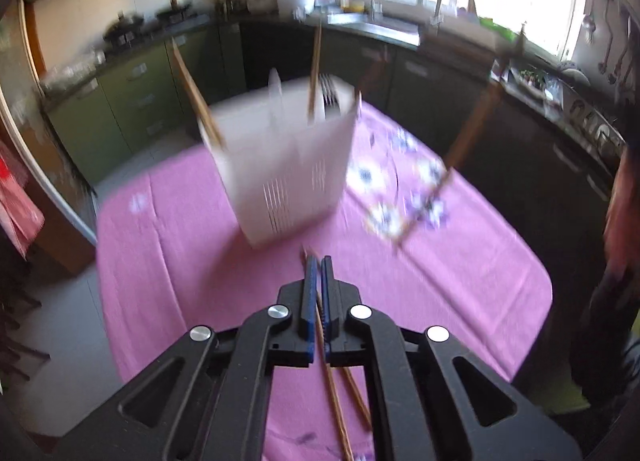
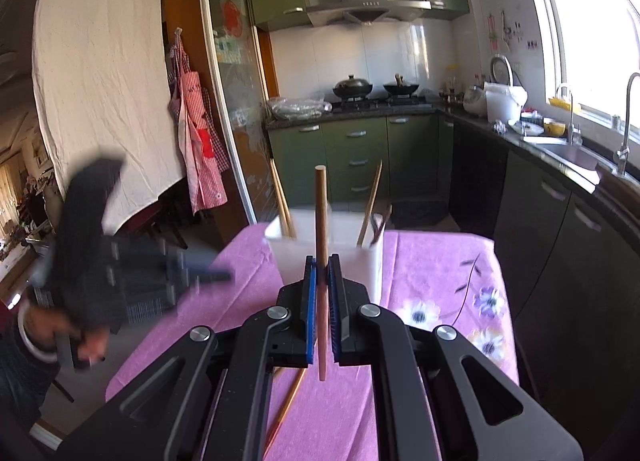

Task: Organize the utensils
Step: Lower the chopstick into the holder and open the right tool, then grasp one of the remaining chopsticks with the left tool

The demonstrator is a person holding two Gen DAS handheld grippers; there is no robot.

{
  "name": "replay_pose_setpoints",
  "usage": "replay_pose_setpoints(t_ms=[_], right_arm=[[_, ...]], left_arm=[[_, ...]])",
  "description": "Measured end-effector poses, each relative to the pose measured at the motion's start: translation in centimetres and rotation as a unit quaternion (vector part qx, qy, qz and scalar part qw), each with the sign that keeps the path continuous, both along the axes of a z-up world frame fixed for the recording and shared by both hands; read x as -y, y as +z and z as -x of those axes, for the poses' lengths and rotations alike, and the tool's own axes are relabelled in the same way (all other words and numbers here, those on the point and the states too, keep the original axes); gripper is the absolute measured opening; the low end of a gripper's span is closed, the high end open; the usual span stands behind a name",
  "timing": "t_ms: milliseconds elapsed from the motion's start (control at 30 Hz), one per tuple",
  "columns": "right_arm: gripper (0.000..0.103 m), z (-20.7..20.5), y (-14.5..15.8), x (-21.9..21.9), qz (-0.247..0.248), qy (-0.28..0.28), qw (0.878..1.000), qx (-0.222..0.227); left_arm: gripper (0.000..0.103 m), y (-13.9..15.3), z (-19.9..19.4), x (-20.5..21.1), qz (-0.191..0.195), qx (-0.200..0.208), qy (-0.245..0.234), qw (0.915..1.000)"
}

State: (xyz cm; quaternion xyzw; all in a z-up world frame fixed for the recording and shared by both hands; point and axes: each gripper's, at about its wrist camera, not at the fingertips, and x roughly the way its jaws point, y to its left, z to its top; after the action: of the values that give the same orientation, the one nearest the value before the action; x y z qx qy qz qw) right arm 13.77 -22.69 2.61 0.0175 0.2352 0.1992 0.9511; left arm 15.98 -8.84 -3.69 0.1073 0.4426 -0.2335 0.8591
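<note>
A white utensil holder [image 1: 280, 165] [image 2: 356, 261] stands on the pink tablecloth [image 1: 180, 245] [image 2: 436, 257] with several chopsticks [image 2: 285, 209] and forks [image 1: 329, 91] upright in it. My right gripper [image 2: 322, 261] is shut on a round wooden chopstick [image 2: 320, 217], held upright just in front of the holder. My left gripper [image 1: 318, 261] is shut and blurred, low over the cloth in front of the holder; it also shows at the left [image 2: 200, 277]. Two loose chopsticks [image 1: 334, 393] [image 2: 289, 401] lie on the cloth under it. Nothing looks clamped between its pads.
A blurred slanted brown stick [image 1: 472, 133] shows right of the holder. Green cabinets [image 2: 356, 157], a stove with two woks [image 2: 352, 87] and a sink [image 2: 568, 149] line the far walls. A person's hand [image 2: 86, 341] holds the left gripper; an arm [image 1: 618, 221] is at the right.
</note>
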Motion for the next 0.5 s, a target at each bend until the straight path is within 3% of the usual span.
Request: replay_pose_setpoints(t_ms=[67, 233, 367, 500], right_arm=[[0.007, -0.7, 2.0, -0.1, -0.002, -0.003, 1.000, 0.016], [0.007, -3.3, 7.0, -0.6, -0.021, -0.011, 0.998, 0.061], [0.007, -5.8, 9.6, -1.2, -0.029, -0.026, 0.995, 0.088], [0.007, -8.8, 9.9, -1.9, -0.017, -0.048, 0.995, 0.089]], left_arm=[[0.002, -2.7, 0.6, -0.5, -0.004, -0.042, 0.004, 0.9991], [0.004, -6.5, 2.1, -2.3, 0.013, -0.083, 0.022, 0.9962], [0.008, -7.0, 2.8, -3.8, 0.016, -0.086, 0.034, 0.9956], [0.011, -6.5, 3.5, -4.5, 0.010, -0.078, 0.037, 0.9962]])
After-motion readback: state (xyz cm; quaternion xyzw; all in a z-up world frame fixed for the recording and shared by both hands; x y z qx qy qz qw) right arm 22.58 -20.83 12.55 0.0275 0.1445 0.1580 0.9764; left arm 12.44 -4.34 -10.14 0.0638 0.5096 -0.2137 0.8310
